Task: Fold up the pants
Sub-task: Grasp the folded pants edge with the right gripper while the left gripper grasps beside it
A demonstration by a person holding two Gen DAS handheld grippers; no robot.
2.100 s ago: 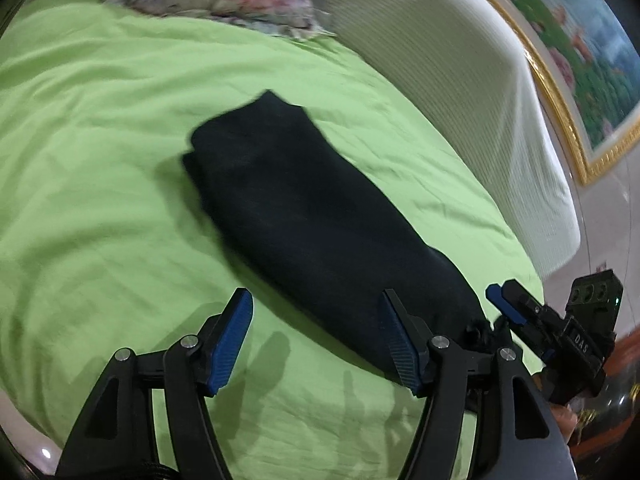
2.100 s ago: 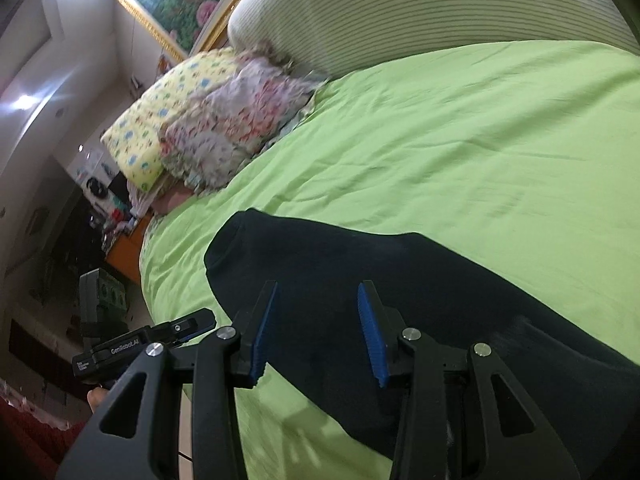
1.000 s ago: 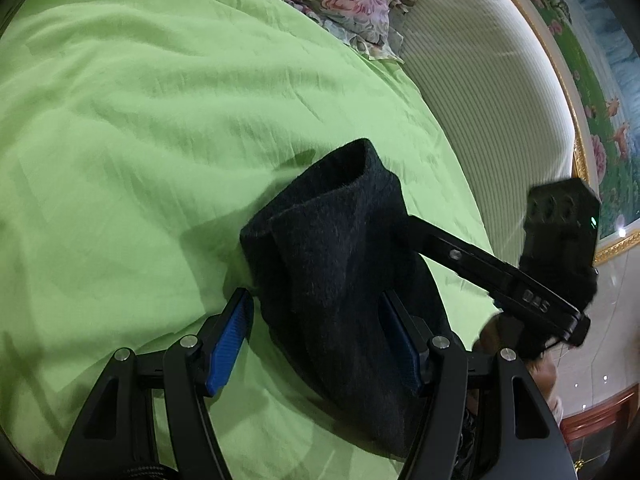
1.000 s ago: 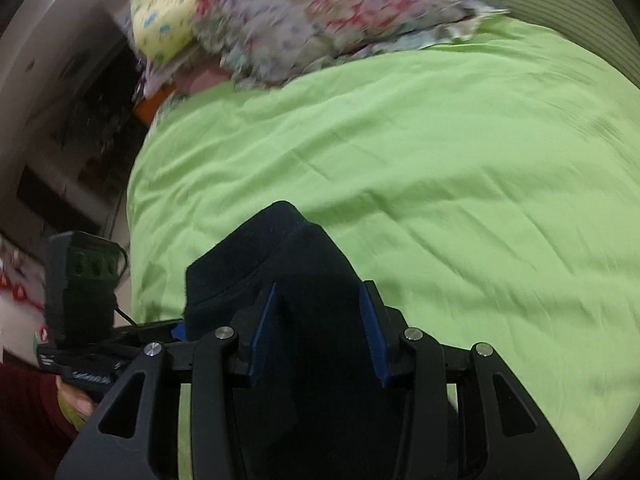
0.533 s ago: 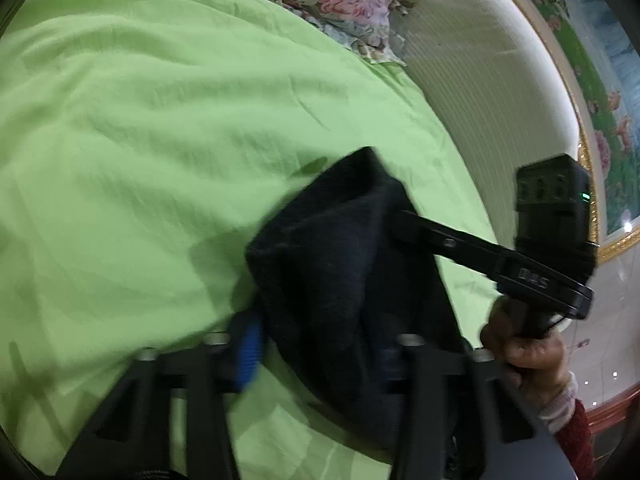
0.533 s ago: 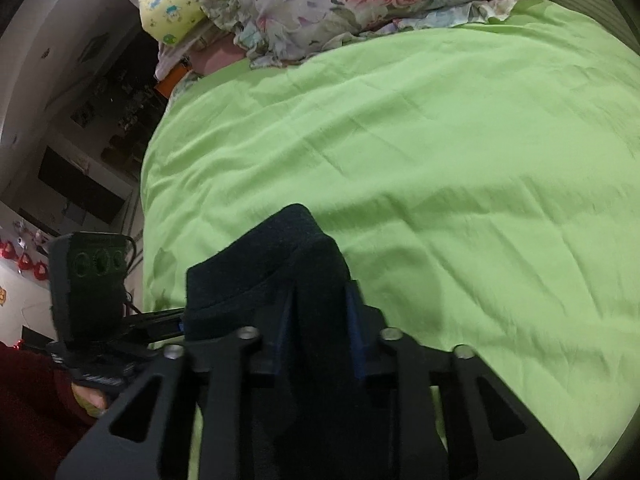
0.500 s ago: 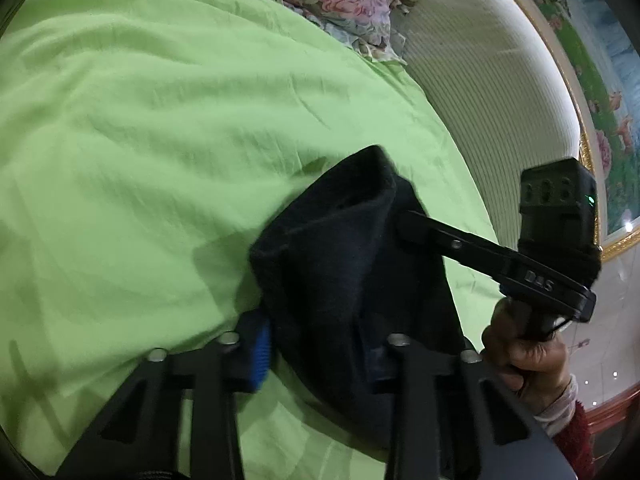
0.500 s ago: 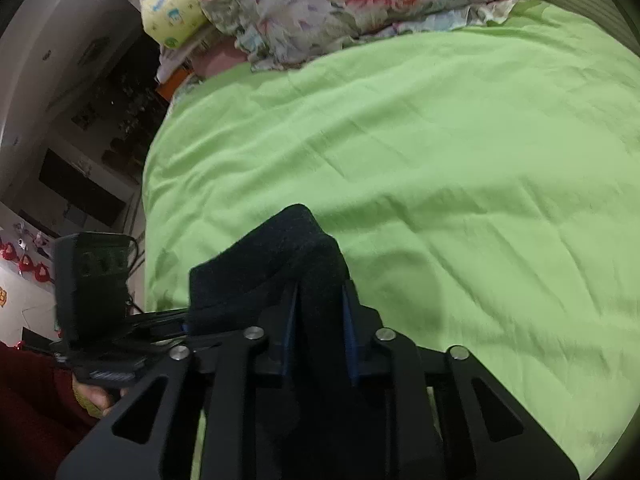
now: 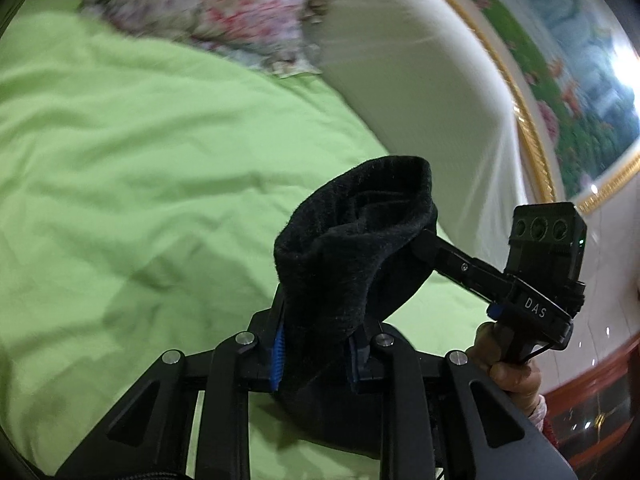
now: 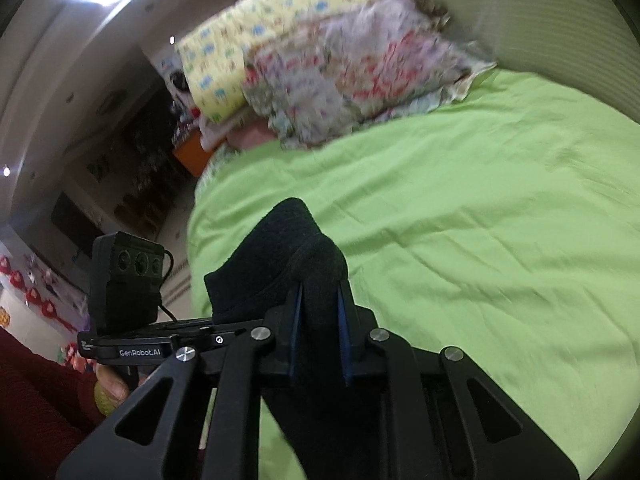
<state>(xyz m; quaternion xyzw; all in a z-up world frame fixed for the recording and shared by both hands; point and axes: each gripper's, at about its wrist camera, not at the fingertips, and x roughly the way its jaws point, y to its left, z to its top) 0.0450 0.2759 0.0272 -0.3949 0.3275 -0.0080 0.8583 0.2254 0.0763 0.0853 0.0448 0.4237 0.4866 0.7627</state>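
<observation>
Black hand-held gripper (image 9: 316, 356), blue pads (image 9: 277, 356)

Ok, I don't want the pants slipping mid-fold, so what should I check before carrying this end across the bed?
1. Left tool clamped on the black pants: ok, cloth sits between its blue pads.
2. Right tool clamped on the pants: ok, fabric pinched between both fingers.
3. Both grips on the same end: ok, the two tools sit close together.
4. Held end lifted off the green sheet: ok.
5. Landing area ahead free: ok, the floral pillows lie far back.
6. Trailing end lying flat: cannot tell, hidden below the tools.
</observation>
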